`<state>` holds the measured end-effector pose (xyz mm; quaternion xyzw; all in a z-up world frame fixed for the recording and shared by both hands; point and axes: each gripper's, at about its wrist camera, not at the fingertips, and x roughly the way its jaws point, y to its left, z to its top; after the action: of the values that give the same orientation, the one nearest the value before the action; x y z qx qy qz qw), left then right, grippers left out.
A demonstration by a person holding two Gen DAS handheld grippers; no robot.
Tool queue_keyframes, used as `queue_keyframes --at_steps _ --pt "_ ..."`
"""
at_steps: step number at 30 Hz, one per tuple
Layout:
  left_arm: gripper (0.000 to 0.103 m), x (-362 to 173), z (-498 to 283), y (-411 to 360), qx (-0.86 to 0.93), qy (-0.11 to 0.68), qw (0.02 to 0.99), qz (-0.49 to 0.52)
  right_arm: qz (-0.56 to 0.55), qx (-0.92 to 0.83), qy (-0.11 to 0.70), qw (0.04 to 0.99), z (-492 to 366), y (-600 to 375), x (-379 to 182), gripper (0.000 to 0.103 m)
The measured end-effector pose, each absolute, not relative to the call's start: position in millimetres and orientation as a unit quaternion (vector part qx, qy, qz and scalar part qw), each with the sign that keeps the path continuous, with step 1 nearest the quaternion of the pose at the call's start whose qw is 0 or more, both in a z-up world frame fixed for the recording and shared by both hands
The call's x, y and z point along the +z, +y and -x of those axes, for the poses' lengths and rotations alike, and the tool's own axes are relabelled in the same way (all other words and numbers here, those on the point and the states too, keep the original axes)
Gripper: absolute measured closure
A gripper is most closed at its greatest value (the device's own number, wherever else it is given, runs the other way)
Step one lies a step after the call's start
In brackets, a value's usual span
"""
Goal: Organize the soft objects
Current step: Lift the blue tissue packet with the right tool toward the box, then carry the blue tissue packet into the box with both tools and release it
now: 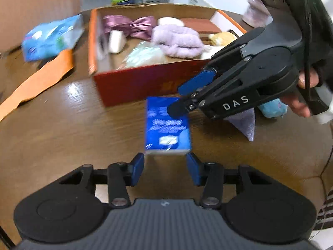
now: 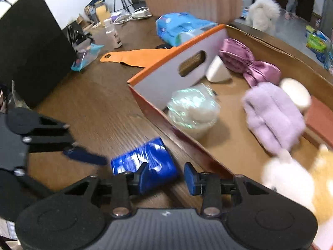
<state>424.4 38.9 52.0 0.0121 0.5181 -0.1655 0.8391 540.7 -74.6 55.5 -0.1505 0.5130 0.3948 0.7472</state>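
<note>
A blue tissue pack (image 1: 167,127) lies on the wooden table in front of the orange cardboard box (image 1: 145,81). My left gripper (image 1: 165,167) is open, its fingers just short of the pack's near end. My right gripper (image 1: 177,100) is open above the pack's far end. In the right wrist view the right gripper (image 2: 164,176) is open over the pack (image 2: 145,164) beside the box wall (image 2: 179,133). The box holds a lilac plush (image 2: 272,116), a pink satin bow (image 2: 249,64), a clear bag of white stuff (image 2: 193,108) and a white plush (image 2: 287,175).
A light blue wipes packet (image 1: 50,37) and an orange strap (image 1: 39,79) lie left of the box. A purple cloth (image 1: 245,123) and a blue plush (image 1: 272,108) sit right. A white bottle (image 2: 112,33) and a black board (image 2: 31,48) stand at far left.
</note>
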Motion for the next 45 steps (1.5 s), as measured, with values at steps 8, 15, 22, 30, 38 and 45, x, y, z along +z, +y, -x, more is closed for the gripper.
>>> queue_keyframes --at_steps 8,15,22,30,38,45 --pt "0.068 39 -420 63 -0.18 0.541 0.813 0.117 0.202 0.396 0.514 0.734 -544 -41 52 0.072" --pt "0.072 25 -434 58 -0.183 0.547 0.803 0.148 0.169 0.401 0.546 0.716 -535 -57 46 0.07" --pt "0.073 25 -417 54 -0.205 0.553 0.797 0.131 0.128 0.39 0.603 0.684 -491 -99 47 0.071" --pt "0.07 26 -403 42 -0.222 0.556 0.793 0.114 0.097 0.377 0.613 0.687 -461 -121 46 0.073" --pt "0.072 27 -384 36 -0.221 0.556 0.796 0.094 0.084 0.379 0.609 0.692 -452 -128 47 0.079" --pt "0.077 72 -398 43 -0.215 0.5 0.833 0.1 0.074 0.384 0.579 0.716 -455 -136 80 0.09"
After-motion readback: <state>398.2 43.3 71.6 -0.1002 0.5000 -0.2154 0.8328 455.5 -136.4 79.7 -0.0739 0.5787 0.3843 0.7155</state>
